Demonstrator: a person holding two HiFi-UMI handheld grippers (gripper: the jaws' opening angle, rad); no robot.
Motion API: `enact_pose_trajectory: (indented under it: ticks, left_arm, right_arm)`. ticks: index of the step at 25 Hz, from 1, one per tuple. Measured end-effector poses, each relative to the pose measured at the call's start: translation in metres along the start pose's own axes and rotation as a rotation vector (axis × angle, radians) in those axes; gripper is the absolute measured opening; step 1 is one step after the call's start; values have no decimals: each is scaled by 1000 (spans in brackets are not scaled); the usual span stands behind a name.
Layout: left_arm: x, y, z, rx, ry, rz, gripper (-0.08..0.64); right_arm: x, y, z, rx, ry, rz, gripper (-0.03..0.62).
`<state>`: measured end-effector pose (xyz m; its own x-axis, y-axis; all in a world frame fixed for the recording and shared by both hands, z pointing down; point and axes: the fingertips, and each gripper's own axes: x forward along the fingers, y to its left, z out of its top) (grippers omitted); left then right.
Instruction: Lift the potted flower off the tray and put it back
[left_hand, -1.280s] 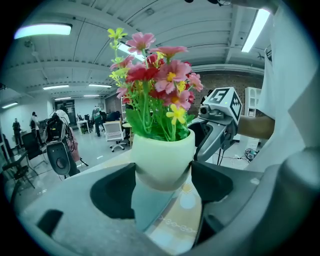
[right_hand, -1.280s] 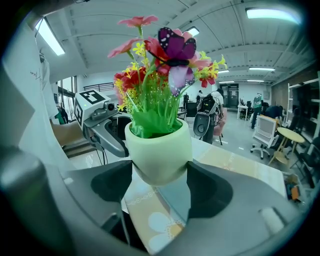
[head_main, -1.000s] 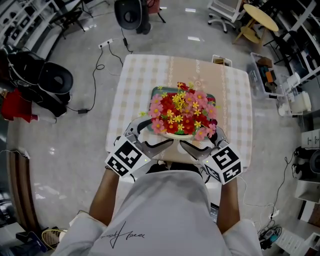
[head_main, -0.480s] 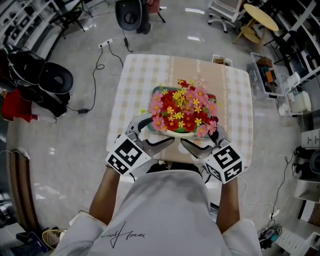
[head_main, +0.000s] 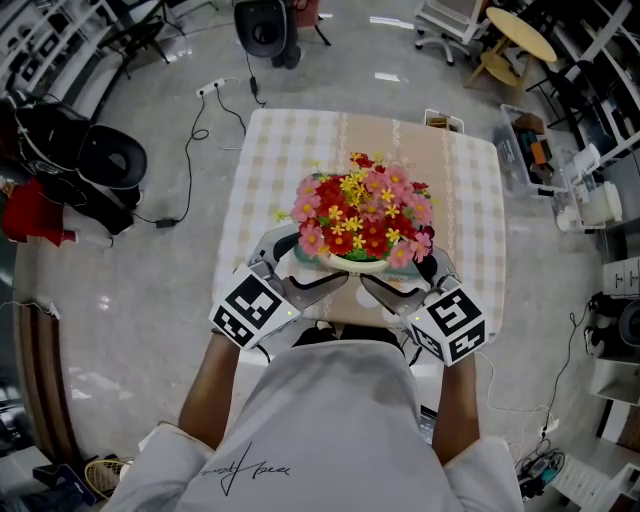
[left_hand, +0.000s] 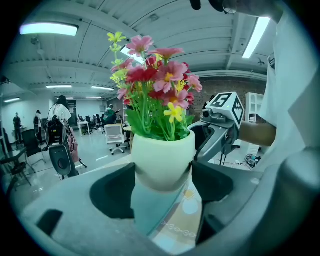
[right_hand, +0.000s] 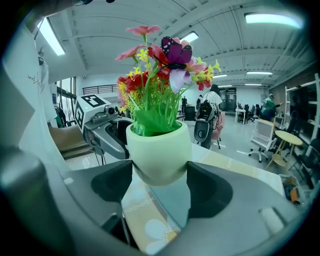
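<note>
A white pot (head_main: 356, 264) of pink, red and yellow flowers (head_main: 362, 214) hangs above the teal tray (head_main: 290, 254), which the blooms mostly hide in the head view. My left gripper (head_main: 318, 284) and right gripper (head_main: 392, 288) both clamp the pot from the near side. In the left gripper view the pot (left_hand: 162, 160) sits wedged between the jaws, with the tray (left_hand: 150, 212) below it and the right gripper (left_hand: 220, 125) opposite. The right gripper view shows the pot (right_hand: 159, 152) held the same way over the tray (right_hand: 172, 197), with the left gripper (right_hand: 102, 125) behind.
The table (head_main: 270, 160) has a checked cloth with a beige runner; a small box (head_main: 443, 122) sits at its far edge. Dark bags (head_main: 80, 160) and cables lie on the floor to the left, a black chair (head_main: 265, 25) stands beyond, and shelves with bins (head_main: 560, 150) line the right.
Both grippers have raised the pot; in the head view the flowers shifted up and left and now cover nearly the whole tray.
</note>
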<state>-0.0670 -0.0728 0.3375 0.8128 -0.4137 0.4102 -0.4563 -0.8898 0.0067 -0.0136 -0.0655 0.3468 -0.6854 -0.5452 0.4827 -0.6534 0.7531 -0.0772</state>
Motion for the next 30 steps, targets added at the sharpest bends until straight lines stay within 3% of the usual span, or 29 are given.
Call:
enact_pose_trajectory:
  ticks: [30]
  left_arm:
    - [37, 13, -13, -17, 59, -10, 356]
  right_arm:
    - [12, -33, -21, 24, 28, -1, 350]
